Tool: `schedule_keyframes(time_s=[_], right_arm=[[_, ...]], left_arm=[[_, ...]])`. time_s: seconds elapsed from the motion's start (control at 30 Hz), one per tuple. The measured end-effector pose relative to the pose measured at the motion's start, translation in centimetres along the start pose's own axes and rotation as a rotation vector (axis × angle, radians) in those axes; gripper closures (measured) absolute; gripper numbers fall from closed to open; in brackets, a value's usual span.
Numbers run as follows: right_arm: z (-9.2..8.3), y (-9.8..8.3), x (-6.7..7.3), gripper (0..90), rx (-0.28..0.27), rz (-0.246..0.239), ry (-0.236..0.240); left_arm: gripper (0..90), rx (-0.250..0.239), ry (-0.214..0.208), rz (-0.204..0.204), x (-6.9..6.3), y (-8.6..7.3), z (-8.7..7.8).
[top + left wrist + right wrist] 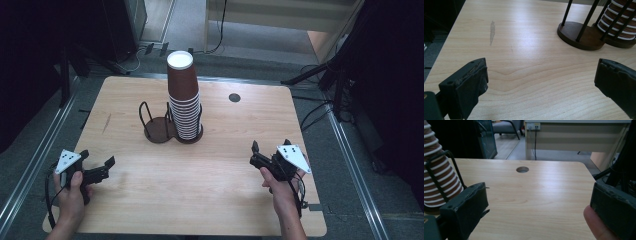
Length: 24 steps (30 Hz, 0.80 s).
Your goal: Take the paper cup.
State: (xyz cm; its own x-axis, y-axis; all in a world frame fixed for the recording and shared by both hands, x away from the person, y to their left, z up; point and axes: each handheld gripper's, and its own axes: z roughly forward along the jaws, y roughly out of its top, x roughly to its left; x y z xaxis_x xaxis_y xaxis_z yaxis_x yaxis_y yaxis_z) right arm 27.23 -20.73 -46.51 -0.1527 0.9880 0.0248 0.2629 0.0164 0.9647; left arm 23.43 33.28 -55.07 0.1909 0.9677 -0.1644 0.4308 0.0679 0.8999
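My left gripper (96,170) and right gripper (265,156) hang spread wide, empty. The paper cup stack (183,100) stands ahead between them: light, crushable, slick; I'd pinch the top cup's wall gently.

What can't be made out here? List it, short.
- Cup stack: the count; high view, rims too small and close.
- Cup stack's top: right gripper view, cut by the left edge.
- Holder: its rod tops; left gripper view, cut by the top edge.
- Right claw: one tip partly hidden by a fingertip.
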Motion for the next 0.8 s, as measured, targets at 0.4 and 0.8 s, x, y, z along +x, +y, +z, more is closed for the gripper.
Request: schedule_keyframes(time_s=[0.4, 0.8], right_arm=[[1.0, 1.5, 2.7, 1.0, -0.017, -0.027, 0.056], [1.6, 2.8, 4.8, 1.1, -0.040, -0.035, 0.099]], left_arm=[[0.0, -0.008, 0.002, 0.011, -0.1, -0.1, -0.2], [0.0, 0.001, 0.001, 0.016, -0.1, -0.1, -0.2]])
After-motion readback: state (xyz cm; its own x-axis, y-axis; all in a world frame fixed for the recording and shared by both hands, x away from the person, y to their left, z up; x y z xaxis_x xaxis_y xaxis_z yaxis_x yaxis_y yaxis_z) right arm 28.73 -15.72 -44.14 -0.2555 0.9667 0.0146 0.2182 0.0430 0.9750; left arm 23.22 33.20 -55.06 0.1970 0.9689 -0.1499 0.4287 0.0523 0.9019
